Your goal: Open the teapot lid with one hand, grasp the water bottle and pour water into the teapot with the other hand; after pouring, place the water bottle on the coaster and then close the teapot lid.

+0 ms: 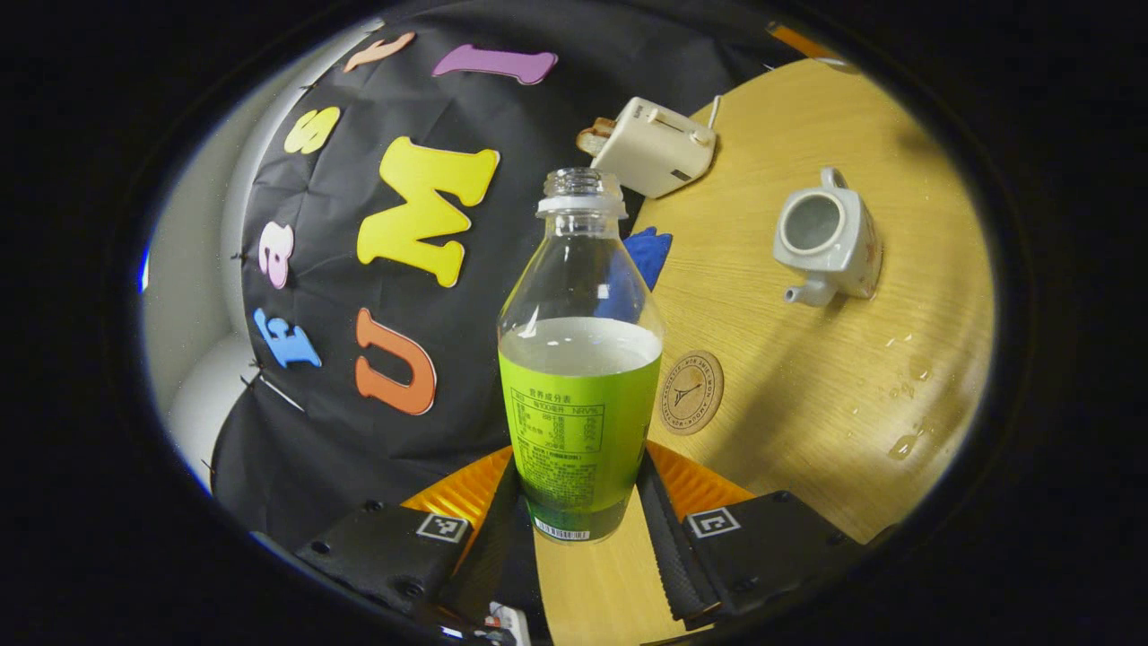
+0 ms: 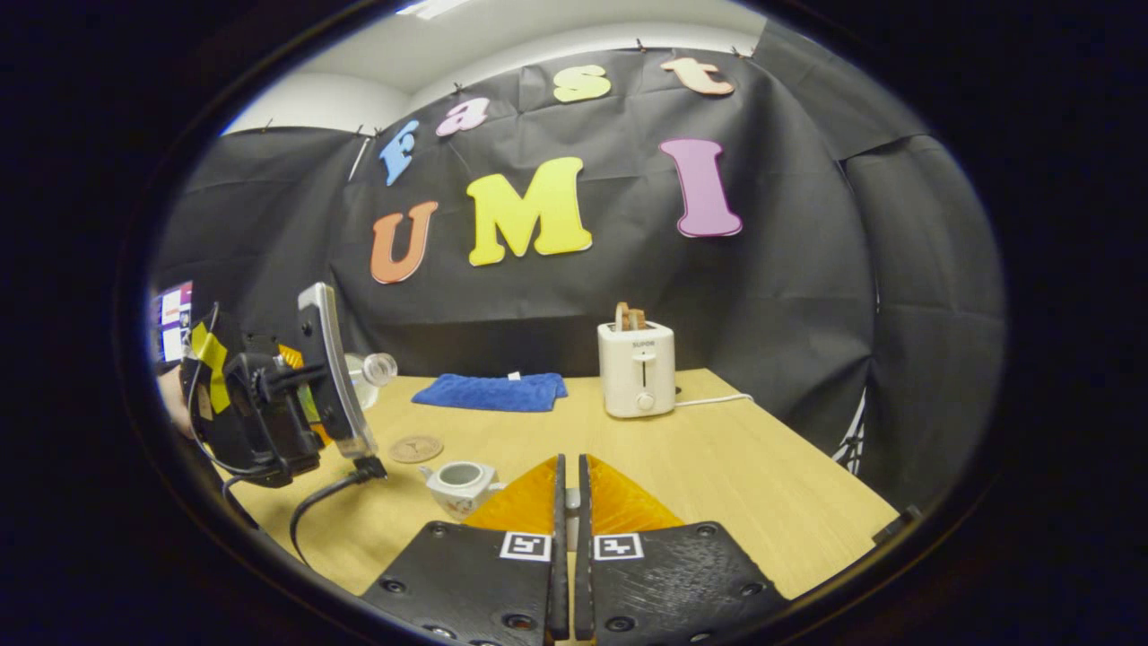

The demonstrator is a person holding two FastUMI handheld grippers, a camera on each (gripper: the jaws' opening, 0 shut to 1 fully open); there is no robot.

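1. In the left gripper view, the left gripper (image 1: pixel 581 529) is clamped on the water bottle (image 1: pixel 579 359): one finger presses each side of its green label, low on the body. The bottle has no cap, and the liquid level is near the top edge of the label.
2. Beyond the bottle lies the wooden table (image 1: pixel 807 404). The round coaster (image 1: pixel 691 392) lies flat on it just beside the bottle, with nothing on it.
3. Farther off on the table stands the white teapot (image 1: pixel 827 238), well apart from the coaster. Its mouth is uncovered and the inside looks pale; I cannot tell whether water is in it.
4. Some drops of water (image 1: pixel 906 395) lie on the table past the teapot. A white toaster (image 1: pixel 653 146) with bread in it and a blue cloth (image 1: pixel 646 253), partly hidden by the bottle, sit near the wall.
5. In the right gripper view, the right gripper (image 2: pixel 569 493) has its fingers almost together. A small pale thing shows in the slit between them, but I cannot tell what it is.
6. The fingers partly cover the teapot (image 2: pixel 459 484), which stands on the table (image 2: pixel 735 475) just behind them.
7. The left gripper (image 2: pixel 305 395), seen from the side, stands before the bottle (image 2: pixel 372 372); the coaster (image 2: pixel 415 448) lies between it and the teapot. The cloth (image 2: pixel 491 391) and the toaster (image 2: pixel 636 368) are at the back.
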